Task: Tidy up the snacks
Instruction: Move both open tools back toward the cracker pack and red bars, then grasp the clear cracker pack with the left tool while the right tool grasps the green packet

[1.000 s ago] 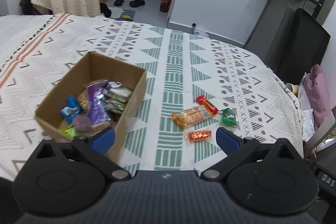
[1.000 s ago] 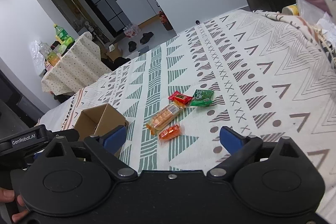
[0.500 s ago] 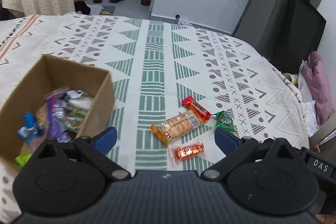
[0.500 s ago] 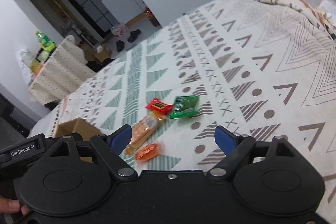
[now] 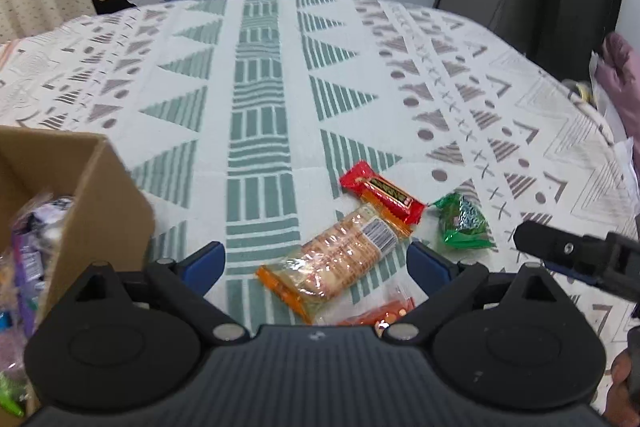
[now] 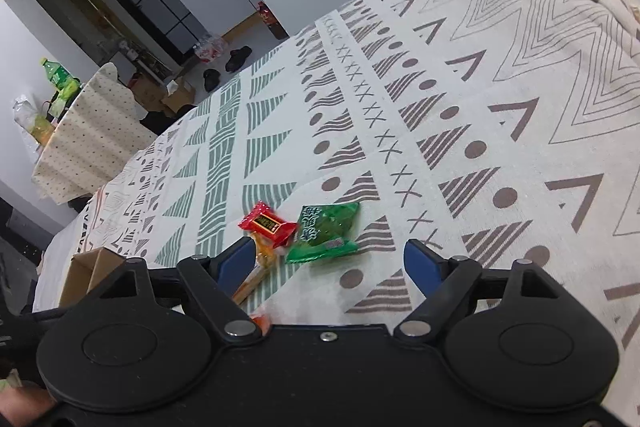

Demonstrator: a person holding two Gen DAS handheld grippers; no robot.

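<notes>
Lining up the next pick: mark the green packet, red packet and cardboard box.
green packet [image 6: 325,229], right wrist view, wrapper centre
red packet [image 5: 382,191], left wrist view, label middle
cardboard box [image 5: 102,203], left wrist view, outer side wall

Even, soft indoor light fills both fisheye views with only faint shadows, glare glints on the clear biscuit wrapper [image 5: 340,261], straight lines bow toward the frame edges, and the cardboard box [image 5: 92,195] left of the left gripper [image 5: 316,263] is motion-blurred.
</notes>
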